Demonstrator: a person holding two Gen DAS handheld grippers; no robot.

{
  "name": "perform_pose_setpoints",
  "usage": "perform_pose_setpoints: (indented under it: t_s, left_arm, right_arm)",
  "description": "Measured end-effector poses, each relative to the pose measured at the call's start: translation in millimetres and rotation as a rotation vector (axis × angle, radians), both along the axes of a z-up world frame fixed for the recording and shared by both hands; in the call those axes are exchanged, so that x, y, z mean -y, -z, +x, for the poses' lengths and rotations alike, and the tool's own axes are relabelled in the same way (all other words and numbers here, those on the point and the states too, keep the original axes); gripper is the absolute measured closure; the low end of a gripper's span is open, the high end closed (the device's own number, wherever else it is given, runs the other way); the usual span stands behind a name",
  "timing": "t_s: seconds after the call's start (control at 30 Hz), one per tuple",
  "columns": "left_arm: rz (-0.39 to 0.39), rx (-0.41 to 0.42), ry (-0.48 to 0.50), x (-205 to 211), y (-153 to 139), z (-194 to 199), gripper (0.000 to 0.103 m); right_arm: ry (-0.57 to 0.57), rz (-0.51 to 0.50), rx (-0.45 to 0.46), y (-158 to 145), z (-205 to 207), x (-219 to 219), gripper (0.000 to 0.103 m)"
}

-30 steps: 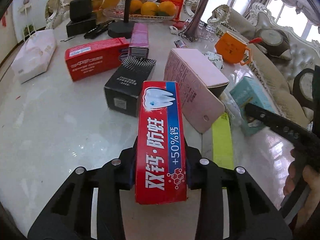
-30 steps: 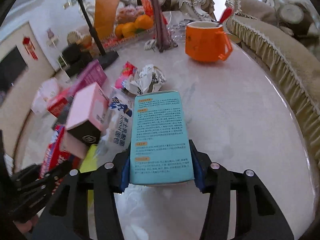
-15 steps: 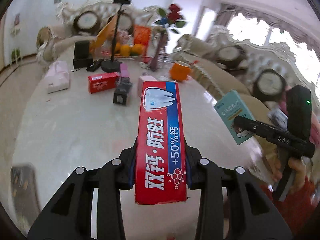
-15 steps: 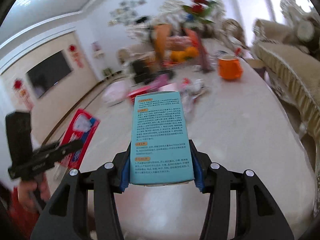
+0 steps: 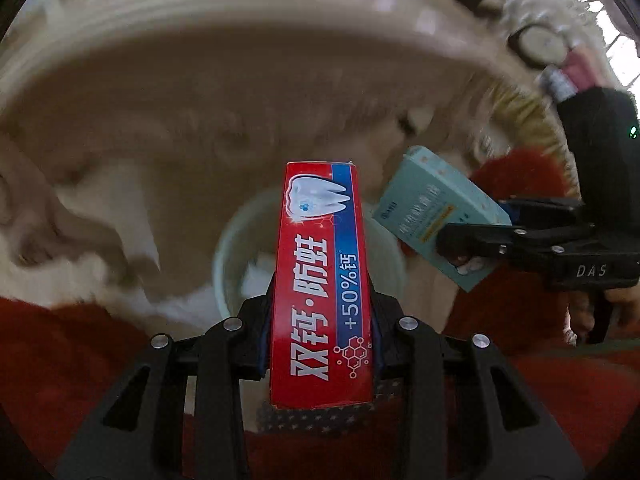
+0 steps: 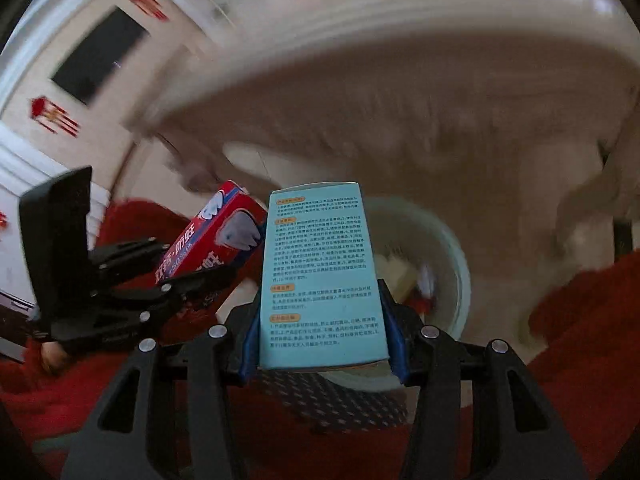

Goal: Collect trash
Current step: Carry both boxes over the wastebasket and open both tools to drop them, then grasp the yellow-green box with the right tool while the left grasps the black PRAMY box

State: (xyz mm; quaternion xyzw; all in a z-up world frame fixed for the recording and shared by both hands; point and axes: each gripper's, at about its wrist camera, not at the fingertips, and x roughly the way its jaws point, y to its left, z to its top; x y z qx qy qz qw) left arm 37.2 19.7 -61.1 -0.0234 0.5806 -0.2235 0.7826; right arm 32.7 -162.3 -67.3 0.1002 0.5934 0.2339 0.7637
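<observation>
Red rug (image 6: 580,320) | pale bin (image 6: 460,264) | left hand-held gripper (image 5: 320,332) grips toothpaste box (image 5: 320,272) | right hand-held gripper (image 6: 324,336) grips teal box (image 6: 320,272)

the left gripper (image 5: 320,312) points steeply down, its jaws clamped on the red toothpaste box (image 5: 320,280). just beside that box, the right gripper (image 6: 324,332) tilts down the same way, gripping a teal box (image 6: 320,276). a hand (image 5: 592,316) holds the right gripper's handle.
</observation>
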Motion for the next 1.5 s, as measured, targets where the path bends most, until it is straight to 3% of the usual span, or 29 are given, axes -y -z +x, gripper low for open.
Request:
perform_pose_setpoints:
  t_s: [0.07, 0.23, 0.27, 0.3, 0.33, 0.4, 0.77, 0.9, 1.0, 1.07, 1.17, 1.23, 1.3, 1.4, 1.43, 1.5]
  left_arm:
    - [0.03, -0.076, 0.014, 5.5, 31.6, 10.1, 0.067]
    - [0.054, -0.117, -0.002, 9.8, 63.7, 23.5, 0.064]
    - [0.055, -0.137, -0.005, 9.0, 68.1, 24.2, 0.055]
    - [0.077, -0.157, -0.013, 10.1, 73.1, 25.7, 0.031]
    - [0.097, -0.161, -0.017, 9.1, 74.9, 24.6, 0.022]
    - [0.113, -0.169, -0.015, 10.7, 78.2, 21.0, 0.021]
    - [0.113, -0.171, -0.069, 0.4, 82.0, 20.7, 0.021]
    - [0.113, -0.14, -0.081, -1.0, 75.5, 20.8, 0.021]
    - [0.11, -0.057, -0.098, -4.3, 58.2, 17.9, 0.021]
    - [0.112, 0.065, -0.091, -5.6, 29.7, 10.9, 0.021]
    - [0.098, 0.239, -0.04, -8.2, -34.1, -0.1, 0.021]
    - [0.08, 0.339, -0.008, -12.0, -81.2, -2.6, 0.021]
    - [0.073, 0.453, 0.0, -16.8, -124.0, 4.4, 0.021]
    - [0.072, 0.54, -0.002, -19.8, -161.4, 35.6, 0.021]
    - [0.072, 0.549, -0.016, -19.3, -171.8, 56.7, 0.021]
    - [0.03, 0.527, -0.044, -21.9, -183.0, 104.8, 0.021]
  right_arm:
    - [-0.015, -0.03, -0.056, 27.4, 9.6, -4.9, 0.055]
    - [-0.013, -0.098, -0.123, 68.0, 25.1, -11.4, 0.054]
    - [-0.013, -0.094, -0.128, 71.0, 25.3, -12.1, 0.053]
    - [-0.013, -0.099, -0.14, 74.1, 27.1, -12.4, 0.041]
    - [-0.007, -0.111, -0.143, 74.9, 26.1, -11.4, 0.025]
    - [0.009, -0.149, -0.122, 71.9, 27.2, -12.0, 0.021]
    - [0.077, -0.218, -0.125, 77.2, 6.1, 2.6, 0.021]
    - [0.096, -0.216, -0.068, 64.2, 2.9, 5.5, 0.021]
    - [0.102, -0.215, 0.009, 42.3, -2.6, 6.7, 0.021]
    - [0.066, -0.194, 0.053, 20.8, -6.1, 6.5, 0.021]
    - [0.034, -0.088, 0.151, -33.1, -10.8, 10.5, 0.021]
    - [0.046, -0.059, 0.312, -89.9, -11.5, 15.0, 0.02]
    - [0.078, -0.127, 0.496, -136.0, -9.0, 14.9, 0.02]
    - [0.113, -0.219, 0.765, -185.0, 9.1, 8.0, 0.007]
    - [0.133, -0.256, 0.8, -192.0, 27.3, 4.3, 0.007]
    - [0.181, -0.284, 0.778, -194.6, 63.1, -0.8, 0.007]
